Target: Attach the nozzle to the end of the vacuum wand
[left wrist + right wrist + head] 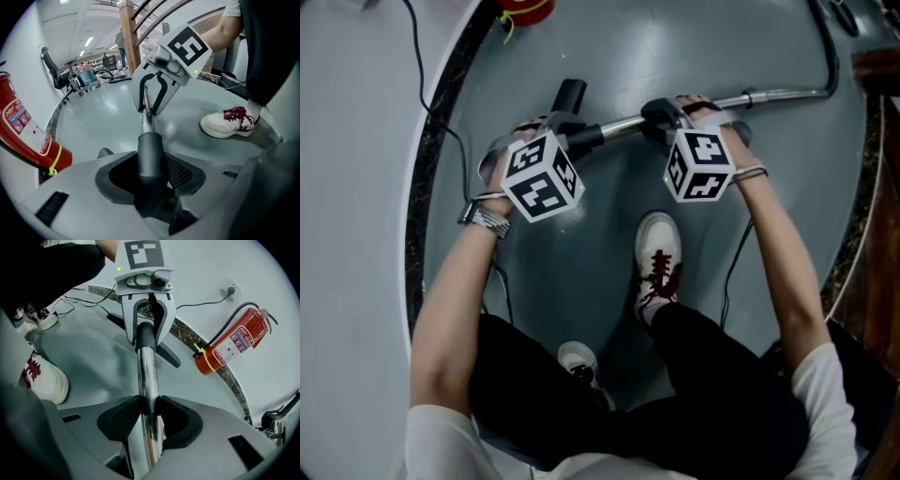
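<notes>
Chrome wand [147, 376] clamped in right gripper [149, 414]; left gripper [151, 177] grips black nozzle [149, 146]; open floor [609, 52] upper centre, dark curved border [441, 89] left.

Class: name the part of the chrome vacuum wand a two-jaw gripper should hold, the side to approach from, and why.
Hold the wand on its bare chrome shaft, short of the black nozzle, coming from above with one jaw each side. The tube is slim, round and straight, so jaws close squarely across it, as the right gripper does.
</notes>
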{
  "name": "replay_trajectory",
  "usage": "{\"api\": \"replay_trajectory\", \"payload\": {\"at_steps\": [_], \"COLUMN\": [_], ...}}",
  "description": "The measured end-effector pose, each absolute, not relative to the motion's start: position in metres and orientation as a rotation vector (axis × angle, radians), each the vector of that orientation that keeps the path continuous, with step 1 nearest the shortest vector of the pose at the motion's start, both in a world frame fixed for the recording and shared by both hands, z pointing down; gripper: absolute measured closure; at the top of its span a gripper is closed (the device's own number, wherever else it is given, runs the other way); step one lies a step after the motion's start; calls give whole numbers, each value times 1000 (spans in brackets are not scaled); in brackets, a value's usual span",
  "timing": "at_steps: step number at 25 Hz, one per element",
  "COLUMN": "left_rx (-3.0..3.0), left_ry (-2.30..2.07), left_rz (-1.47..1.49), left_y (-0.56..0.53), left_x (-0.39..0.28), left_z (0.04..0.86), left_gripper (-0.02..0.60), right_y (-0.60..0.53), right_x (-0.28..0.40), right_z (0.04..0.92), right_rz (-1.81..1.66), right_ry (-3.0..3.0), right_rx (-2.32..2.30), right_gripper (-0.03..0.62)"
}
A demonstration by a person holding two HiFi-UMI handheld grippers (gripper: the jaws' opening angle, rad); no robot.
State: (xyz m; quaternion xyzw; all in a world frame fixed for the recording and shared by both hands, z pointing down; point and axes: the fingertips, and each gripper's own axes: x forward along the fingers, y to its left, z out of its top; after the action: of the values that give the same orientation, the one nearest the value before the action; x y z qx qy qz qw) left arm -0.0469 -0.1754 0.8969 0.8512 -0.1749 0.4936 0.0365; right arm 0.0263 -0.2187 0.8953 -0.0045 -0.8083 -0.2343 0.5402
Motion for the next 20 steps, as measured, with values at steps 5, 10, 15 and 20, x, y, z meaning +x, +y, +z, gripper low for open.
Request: {"api": "replay_trajectory", "payload": {"at_steps": [5,10,15,20], "left_rx": [2669,2653,2627,2599], "left_ry": [-605,-604,-573,-634], "left_rz": [1612,1671,1600,1419], "left_y": [-180,-180,-178,-182], "left_x": [-47,-47,-46,-47], "left_z": [892,895,899,895], "left_gripper": [400,400,400,400], "right_y": [-222,-222,-219,-224], "right_x": [25,25,26,23], "right_z": [894,896,899,889], "right_rz": [-549,-550,-536,-534], "right_ry": [-1923,-1920,-1921,-1954], "right_rx": [-2,-5,-17,21], "right_gripper": [444,444,444,442]}}
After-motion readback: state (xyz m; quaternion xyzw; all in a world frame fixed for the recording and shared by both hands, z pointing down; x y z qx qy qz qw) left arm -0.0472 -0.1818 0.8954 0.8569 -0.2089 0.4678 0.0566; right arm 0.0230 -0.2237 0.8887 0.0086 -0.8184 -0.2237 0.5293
